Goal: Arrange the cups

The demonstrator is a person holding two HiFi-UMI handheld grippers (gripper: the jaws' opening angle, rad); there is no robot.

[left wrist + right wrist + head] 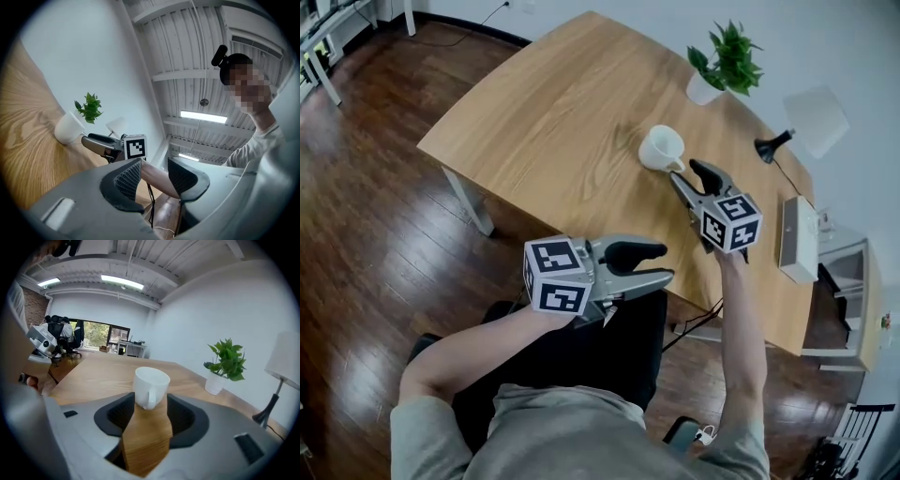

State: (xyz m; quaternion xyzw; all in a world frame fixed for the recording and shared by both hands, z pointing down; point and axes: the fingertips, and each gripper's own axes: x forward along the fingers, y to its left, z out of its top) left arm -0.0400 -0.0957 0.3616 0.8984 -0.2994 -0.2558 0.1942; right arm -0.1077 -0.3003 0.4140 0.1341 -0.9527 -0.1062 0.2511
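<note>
One glossy white ceramic cup (661, 148) with a looped handle stands upright on the pale, grained wooden table (553, 122) in the head view, toward the far right part of the top and just beyond the tips of the right gripper (689, 175). Two grey plastic grippers show, each carrying a marker cube; the left gripper (664, 262) is held off the table's near edge, over the person's lap. One leafy green plant in a white pot (724, 64) and one black desk lamp with a white shade (811, 117) stand further back, above a dark plank floor (366, 187). In the left gripper view, its ribbed black pads stand apart with nothing gripped; only the person's forearm shows through the gap. In the right gripper view, the jaws are spread wide and empty; the smooth, round-walled cup sits on the wood right at their tips, centred in the gap with its handle toward the camera, and the pads do not press on it.
</note>
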